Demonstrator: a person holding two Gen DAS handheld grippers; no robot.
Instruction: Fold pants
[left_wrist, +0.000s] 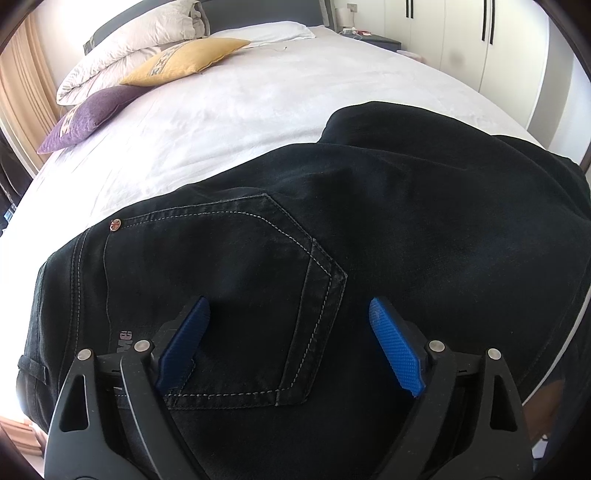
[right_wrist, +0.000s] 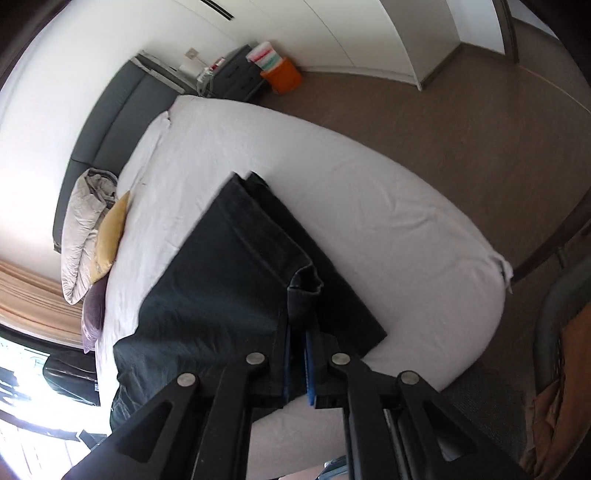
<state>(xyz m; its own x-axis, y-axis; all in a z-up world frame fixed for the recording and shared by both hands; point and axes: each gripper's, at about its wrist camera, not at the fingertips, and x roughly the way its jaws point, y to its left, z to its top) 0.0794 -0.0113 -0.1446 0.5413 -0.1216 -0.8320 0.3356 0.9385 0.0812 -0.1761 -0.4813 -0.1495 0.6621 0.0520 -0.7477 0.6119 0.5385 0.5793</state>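
Dark denim pants lie on the white bed, seat side up with a stitched back pocket showing. My left gripper hovers open over that pocket, its blue pads spread wide and nothing between them. In the right wrist view the pants run across the bed, one part doubled over another. My right gripper is shut on a bunched fold of the pants' cloth, which stands up from its fingers.
Pillows, a yellow cushion and a purple cushion lie at the head of the bed. Wardrobe doors stand beyond. Brown floor, a nightstand and an orange box flank the bed.
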